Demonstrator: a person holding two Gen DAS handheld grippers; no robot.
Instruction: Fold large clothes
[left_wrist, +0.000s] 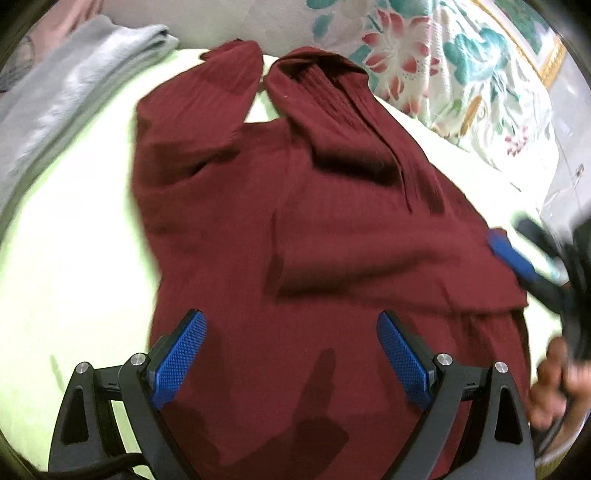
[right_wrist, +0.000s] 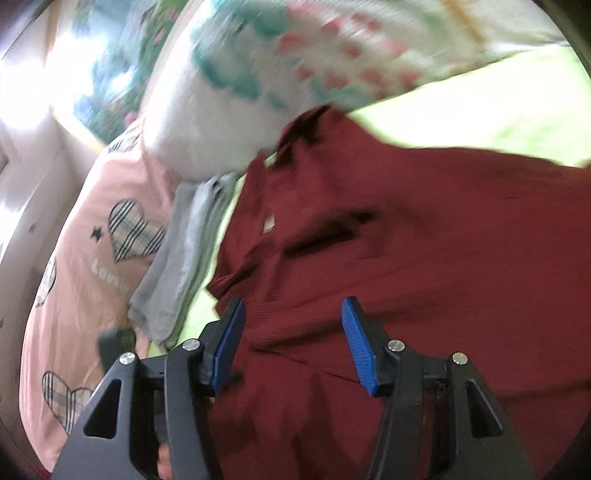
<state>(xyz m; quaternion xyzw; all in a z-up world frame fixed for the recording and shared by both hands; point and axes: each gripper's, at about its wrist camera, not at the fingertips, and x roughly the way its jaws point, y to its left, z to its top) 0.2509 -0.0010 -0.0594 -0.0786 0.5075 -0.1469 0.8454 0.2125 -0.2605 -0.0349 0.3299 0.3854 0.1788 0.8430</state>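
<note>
1. Left hand-held gripper (left_wrist: 291, 354) hangs over the near part of the sweater (left_wrist: 295, 221), jaws wide, nothing between them; lower it onto one edge only before pinching.
2. Right hand-held gripper (right_wrist: 291, 347) is released too, cloth beneath but not pinched; take the matching edge.
3. The sweater lies spread on the bed (left_wrist: 74, 258), sleeves already folded in; carry the near half toward the collar, keeping edges level.
4. Stop short of the grey cloth (left_wrist: 74, 85) and pillow (left_wrist: 424, 55).

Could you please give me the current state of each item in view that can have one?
maroon garment: spread on the bed, partly folded, sleeves laid over.
grey cloth: folded, beside it.
left gripper: open, empty.
right gripper: open, above the garment.
</note>
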